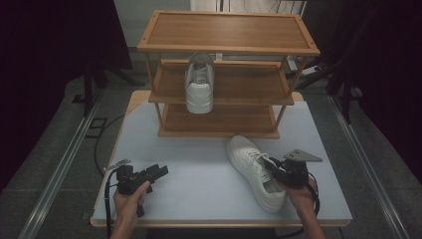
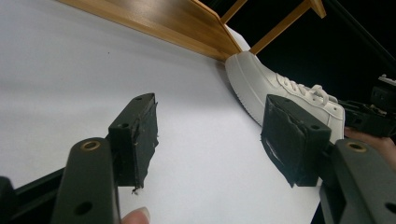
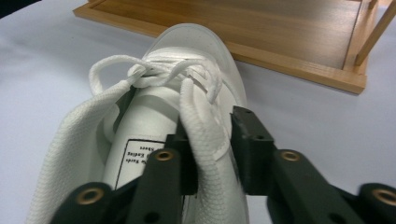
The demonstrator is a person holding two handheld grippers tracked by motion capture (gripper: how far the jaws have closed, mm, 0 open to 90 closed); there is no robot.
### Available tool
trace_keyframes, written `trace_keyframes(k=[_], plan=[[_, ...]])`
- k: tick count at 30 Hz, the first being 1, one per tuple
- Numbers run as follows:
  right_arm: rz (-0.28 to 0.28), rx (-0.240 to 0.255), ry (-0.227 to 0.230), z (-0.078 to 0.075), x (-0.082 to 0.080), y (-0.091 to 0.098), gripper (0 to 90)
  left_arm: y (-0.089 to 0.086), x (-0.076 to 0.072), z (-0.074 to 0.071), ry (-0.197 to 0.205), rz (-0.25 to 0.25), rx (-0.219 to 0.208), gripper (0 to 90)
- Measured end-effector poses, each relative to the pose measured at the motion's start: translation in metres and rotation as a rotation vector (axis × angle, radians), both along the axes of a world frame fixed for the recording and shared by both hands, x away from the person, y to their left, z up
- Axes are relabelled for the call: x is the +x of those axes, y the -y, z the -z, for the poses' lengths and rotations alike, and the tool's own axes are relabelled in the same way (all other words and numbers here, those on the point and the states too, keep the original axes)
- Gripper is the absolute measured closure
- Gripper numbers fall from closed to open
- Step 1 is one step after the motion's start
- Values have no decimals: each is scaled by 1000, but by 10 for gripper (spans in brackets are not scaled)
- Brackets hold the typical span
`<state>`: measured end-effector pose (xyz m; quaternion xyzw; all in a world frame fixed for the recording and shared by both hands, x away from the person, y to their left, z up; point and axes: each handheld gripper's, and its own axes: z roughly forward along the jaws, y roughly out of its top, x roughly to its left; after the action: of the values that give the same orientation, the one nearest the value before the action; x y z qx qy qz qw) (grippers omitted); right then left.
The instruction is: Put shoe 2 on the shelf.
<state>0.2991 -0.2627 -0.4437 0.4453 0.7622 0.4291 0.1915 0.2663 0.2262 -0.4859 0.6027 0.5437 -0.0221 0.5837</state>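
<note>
A pale grey rectangular table (image 1: 209,196) with a three-tier wooden shelf rack (image 1: 228,31) stands on grey floor (image 1: 54,149) between dark curtains (image 1: 54,40).

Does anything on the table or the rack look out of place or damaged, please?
The shoe on the rack sticks out over the middle shelf's front edge. The black padding on the left claw's fingers looks torn and ragged. Otherwise nothing stands out.
</note>
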Motion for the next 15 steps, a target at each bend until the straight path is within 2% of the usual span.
trace_keyframes(k=[5, 15], plan=[[11, 11, -2, -1, 0, -1, 811, -1, 0, 1, -6, -4, -7, 363], [22, 125, -8, 0, -1, 2, 819, -2, 1, 2, -7, -6, -11, 363]])
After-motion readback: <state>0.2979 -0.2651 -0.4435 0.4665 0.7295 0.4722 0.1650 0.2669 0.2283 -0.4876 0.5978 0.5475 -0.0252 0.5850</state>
